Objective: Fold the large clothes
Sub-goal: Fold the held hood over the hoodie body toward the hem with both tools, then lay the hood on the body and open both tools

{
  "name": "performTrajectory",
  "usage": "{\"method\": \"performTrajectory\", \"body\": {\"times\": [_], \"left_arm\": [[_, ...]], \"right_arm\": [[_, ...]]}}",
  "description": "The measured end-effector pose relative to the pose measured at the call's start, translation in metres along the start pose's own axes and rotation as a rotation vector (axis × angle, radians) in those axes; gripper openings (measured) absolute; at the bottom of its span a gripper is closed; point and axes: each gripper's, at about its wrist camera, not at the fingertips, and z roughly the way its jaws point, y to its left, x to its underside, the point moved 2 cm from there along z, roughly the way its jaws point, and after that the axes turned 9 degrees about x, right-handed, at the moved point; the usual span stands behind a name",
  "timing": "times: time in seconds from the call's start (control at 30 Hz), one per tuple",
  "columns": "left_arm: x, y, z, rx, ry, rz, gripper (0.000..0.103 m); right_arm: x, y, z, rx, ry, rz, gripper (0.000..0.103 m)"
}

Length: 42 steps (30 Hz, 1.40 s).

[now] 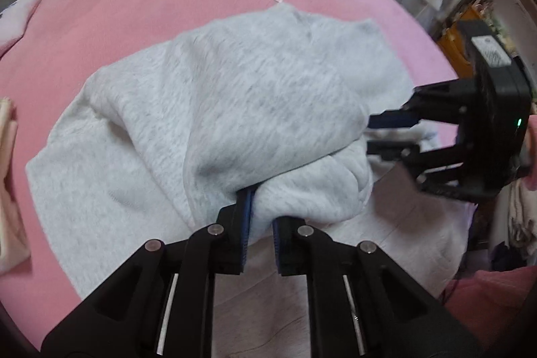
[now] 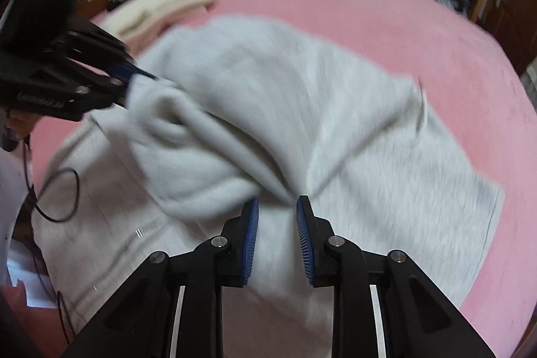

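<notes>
1. Bed [image 1: 141,22]: pink cover, fills most of both views.
2. Grey sweatshirt [image 1: 218,109]: lies mid-frame on the bed, its upper layer lifted and bunched toward both grippers; a zip shows lower left in the right wrist view.
3. Left gripper [image 1: 260,223]: bottom centre, jaws clamped on a fold of the sweatshirt.
4. Right gripper [image 2: 277,217]: bottom centre, jaws parted, cloth between them, blue pads not pressing.
5. Cream folded clothes [image 2: 161,5]: upper left, beside the sweatshirt.
</notes>
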Motion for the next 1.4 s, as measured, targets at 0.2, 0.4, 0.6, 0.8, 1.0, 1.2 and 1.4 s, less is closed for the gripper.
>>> {"method": "performTrajectory", "body": {"times": [0.2,0.4,0.6,0.8,1.0,1.2,1.4], "left_arm": [[-0.006,-0.004,-0.017,-0.05,-0.027,-0.139,0.011],[-0.01,-0.016,-0.032,-0.062,-0.036,-0.245,0.011],[-0.032,-0.018,-0.003,-0.07,0.001,-0.319,0.011],[-0.029,-0.011,-0.002,-0.051,-0.02,-0.319,0.011],[-0.026,0.007,-0.013,-0.002,-0.004,-0.324,0.012],[-0.033,0.008,-0.011,0.053,-0.003,-0.295,0.014],[-0.027,0.015,-0.014,0.103,0.012,-0.31,0.04]], "right_arm": [[0.017,-0.037,-0.016,0.02,0.04,0.18,0.033],[0.012,-0.078,-0.036,-0.06,0.008,0.449,0.037],[-0.006,-0.061,-0.022,-0.196,0.042,0.63,0.037],[-0.001,-0.044,0.011,-0.326,0.221,0.74,0.044],[0.005,-0.038,0.015,-0.413,0.246,0.8,0.076],[0.004,-0.017,0.033,-0.494,0.246,0.809,0.091],[-0.008,0.011,0.076,-0.48,0.322,0.777,0.034]]}}
